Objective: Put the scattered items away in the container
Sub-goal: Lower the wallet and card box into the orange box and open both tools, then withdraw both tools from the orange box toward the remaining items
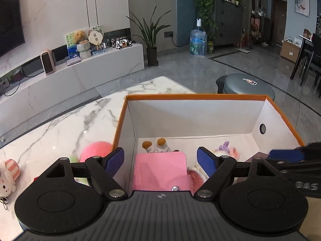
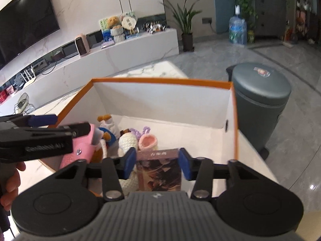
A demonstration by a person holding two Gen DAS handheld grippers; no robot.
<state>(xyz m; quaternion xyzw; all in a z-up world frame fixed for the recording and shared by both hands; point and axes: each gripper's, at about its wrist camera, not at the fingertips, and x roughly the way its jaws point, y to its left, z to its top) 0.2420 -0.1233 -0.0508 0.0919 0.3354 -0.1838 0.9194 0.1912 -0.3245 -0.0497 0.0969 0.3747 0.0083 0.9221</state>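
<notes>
Over the orange-rimmed white cardboard box (image 2: 233, 120), our right claw (image 2: 156, 165) clamps a dark printed card box (image 2: 158, 168); our left claw (image 1: 160, 161) gapes empty above a pink snap wallet (image 1: 160, 170); we risk the claws colliding.

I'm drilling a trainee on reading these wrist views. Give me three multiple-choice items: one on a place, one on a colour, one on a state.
1. Where is the pink ball?
A. in the box
B. on the marble table, left of the box
C. on the floor

2. What colour is the box rim?
A. orange
B. green
C. black

3. How are the left gripper's jaws?
A. shut on the pink pouch
B. shut, empty
C. open wide

Answers: 1 B, it lies outside the box's left wall; 2 A, an orange edge tops the white walls; 3 C, the pads stand clear of the pink pouch.
</notes>
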